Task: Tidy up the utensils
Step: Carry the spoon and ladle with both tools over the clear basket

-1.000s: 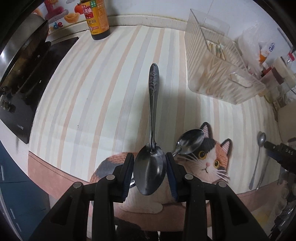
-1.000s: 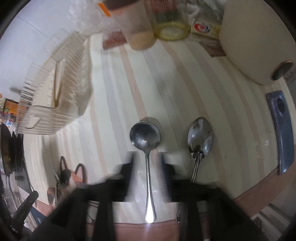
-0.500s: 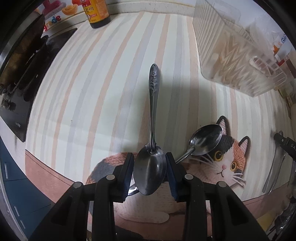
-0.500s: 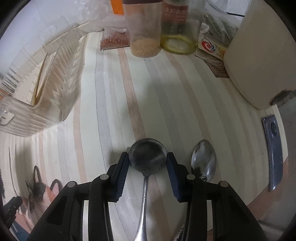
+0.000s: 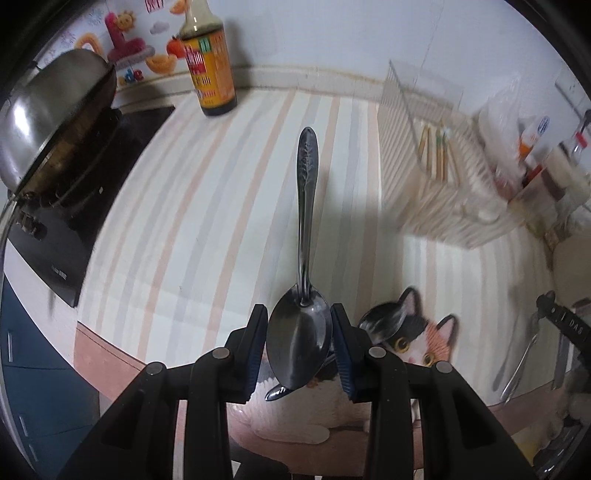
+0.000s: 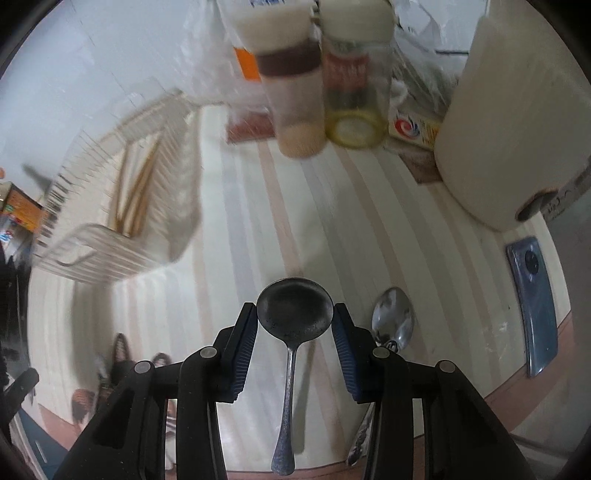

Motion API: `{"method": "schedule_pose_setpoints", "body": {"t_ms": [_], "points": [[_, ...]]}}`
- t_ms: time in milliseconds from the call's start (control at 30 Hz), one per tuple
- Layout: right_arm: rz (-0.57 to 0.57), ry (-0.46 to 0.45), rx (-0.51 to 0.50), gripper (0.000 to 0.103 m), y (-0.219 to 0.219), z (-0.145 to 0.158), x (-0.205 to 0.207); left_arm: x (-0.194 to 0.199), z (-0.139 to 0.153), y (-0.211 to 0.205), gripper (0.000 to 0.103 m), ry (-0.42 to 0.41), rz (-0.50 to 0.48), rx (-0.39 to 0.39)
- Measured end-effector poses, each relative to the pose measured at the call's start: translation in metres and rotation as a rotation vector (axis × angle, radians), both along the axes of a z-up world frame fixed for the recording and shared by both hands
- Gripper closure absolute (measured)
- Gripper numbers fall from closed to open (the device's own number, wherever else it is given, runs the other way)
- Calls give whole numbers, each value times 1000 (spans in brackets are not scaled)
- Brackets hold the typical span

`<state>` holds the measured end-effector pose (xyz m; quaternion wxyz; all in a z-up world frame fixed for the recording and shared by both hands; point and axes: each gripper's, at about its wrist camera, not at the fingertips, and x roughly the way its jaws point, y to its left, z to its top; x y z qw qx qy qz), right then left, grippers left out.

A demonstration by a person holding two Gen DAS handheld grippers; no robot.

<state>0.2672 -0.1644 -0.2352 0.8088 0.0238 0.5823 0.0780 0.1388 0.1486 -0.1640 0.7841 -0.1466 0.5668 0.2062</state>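
Oval spoon (image 5: pixel 298 332) is pinched by its bowl in the left gripper (image 5: pixel 298 347), handle sticking out over the striped mat (image 5: pixel 207 206). Right gripper (image 6: pixel 294 332), jaws closed in, clamps the round soup spoon (image 6: pixel 294 314) above that mat, clear utensil basket (image 6: pixel 122 221) off to its left.

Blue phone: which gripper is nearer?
Right. The right gripper, jaws just closed on a round spoon, is left of the blue phone; the left gripper, over the cat mat, is farther off.

We are looking at a pastel-striped cloth (image 5: pixel 207 206) covering the counter beneath a plain white wall (image 5: pixel 332 33). Bright cartoon stickers (image 5: pixel 129 48) are decorating that wall beside a black stove (image 5: pixel 74 206).
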Motion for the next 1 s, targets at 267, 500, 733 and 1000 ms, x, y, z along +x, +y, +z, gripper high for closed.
{"method": "schedule_pose_setpoints", "body": {"t_ms": [267, 500, 733, 1000], "points": [[40, -59, 97, 60, 13, 49, 0, 12, 53, -2, 72, -114, -20, 9], [88, -106, 169, 60, 35, 95, 15, 38, 95, -14, 72, -199, -70, -29], [93, -129, 208, 60, 58, 125, 60, 86, 116, -15, 72, -249, -102, -145], [71, -81, 234, 60, 92, 120, 130, 150, 92, -6, 72, -211, -100, -357]]}}
